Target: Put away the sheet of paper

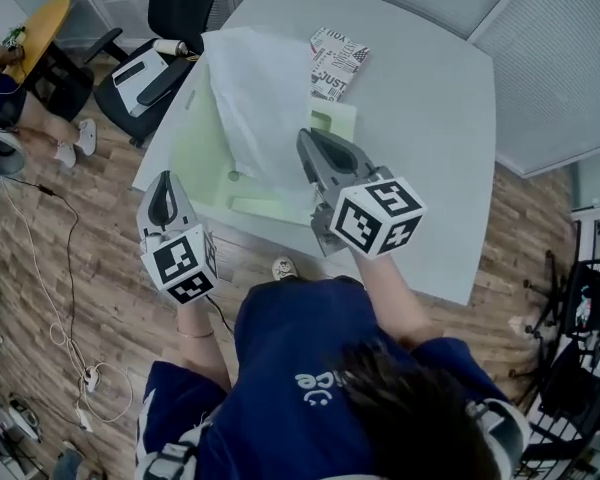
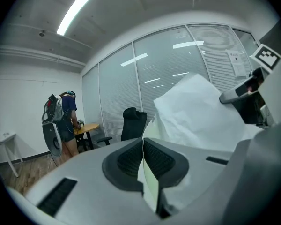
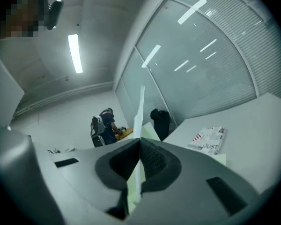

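Observation:
A white sheet of paper (image 1: 260, 98) stands lifted above a pale green clear folder (image 1: 205, 158) that lies on the grey table (image 1: 430, 118). My right gripper (image 1: 305, 138) is shut on the sheet's near edge; in the right gripper view the sheet (image 3: 139, 111) rises edge-on from the closed jaws (image 3: 140, 142). My left gripper (image 1: 164, 180) is at the folder's near left corner, shut on a thin green flap of the folder (image 2: 151, 182). In the left gripper view the sheet (image 2: 196, 111) billows behind my left gripper (image 2: 143, 142), with the right gripper (image 2: 246, 100) at the right.
A printed booklet (image 1: 337, 63) lies on the table beyond the folder, also visible as the booklet (image 3: 208, 140) in the right gripper view. A black office chair (image 1: 150, 68) stands at the table's far left. A person (image 2: 65, 121) stands by a round wooden table further off.

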Demonstrator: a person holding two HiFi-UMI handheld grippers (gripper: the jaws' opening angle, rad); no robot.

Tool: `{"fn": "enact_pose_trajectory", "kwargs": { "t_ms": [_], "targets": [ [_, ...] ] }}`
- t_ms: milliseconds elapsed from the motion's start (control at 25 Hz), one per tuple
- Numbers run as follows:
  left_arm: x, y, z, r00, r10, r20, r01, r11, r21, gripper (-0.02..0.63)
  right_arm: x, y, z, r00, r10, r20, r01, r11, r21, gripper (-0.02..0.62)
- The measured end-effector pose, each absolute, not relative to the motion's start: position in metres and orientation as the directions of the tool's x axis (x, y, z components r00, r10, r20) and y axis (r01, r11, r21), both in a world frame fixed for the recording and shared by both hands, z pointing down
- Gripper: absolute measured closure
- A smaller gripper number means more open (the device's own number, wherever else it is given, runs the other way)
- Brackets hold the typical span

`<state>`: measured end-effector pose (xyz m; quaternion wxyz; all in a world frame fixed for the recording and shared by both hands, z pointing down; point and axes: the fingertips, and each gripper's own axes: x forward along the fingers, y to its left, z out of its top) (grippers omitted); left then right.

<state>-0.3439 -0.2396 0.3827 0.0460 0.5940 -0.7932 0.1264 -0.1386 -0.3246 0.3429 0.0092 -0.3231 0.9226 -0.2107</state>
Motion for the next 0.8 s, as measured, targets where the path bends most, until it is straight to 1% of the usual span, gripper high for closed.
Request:
{"fn": "enact_pose_trajectory", "kwargs": {
  "t_ms": [160,320,440,560,800],
  "targets": [
    [-0.353,-0.236,0.389,-0.299,-0.925,0.235,-0.951,0.271,-0.146,0.597,-0.144,-0.342,0.402,-0.758,-0.596,0.266,-0.636,0.584,-0.504,0.586],
    [-0.358,-0.239,0.387,-0.298,-0.925,0.236,-0.952,0.269,-0.15,0.597,-0.146,-0.352,0.444,-0.725,-0.583,0.367,-0.683,0.541,-0.49,0.587],
    [-0.362,-0.24,0.386,-0.299,-0.926,0.231,-0.953,0.276,-0.129,0.595,-0.153,-0.359,0.473,-0.721,-0.54,0.433,-0.69,0.513,-0.51,0.586],
    [-0.364,-0.238,0.387,-0.299,-0.925,0.233,-0.953,0.278,-0.122,0.597,-0.155,-0.358,0.499,-0.714,-0.49,0.501,-0.698,0.447,-0.559,0.586],
    [-0.367,-0.24,0.387,-0.308,-0.922,0.236,-0.949,0.279,-0.147,0.597,-0.148,-0.355,0.542,-0.622,-0.418,0.662,-0.782,0.382,-0.492,0.586]
  ]
}}
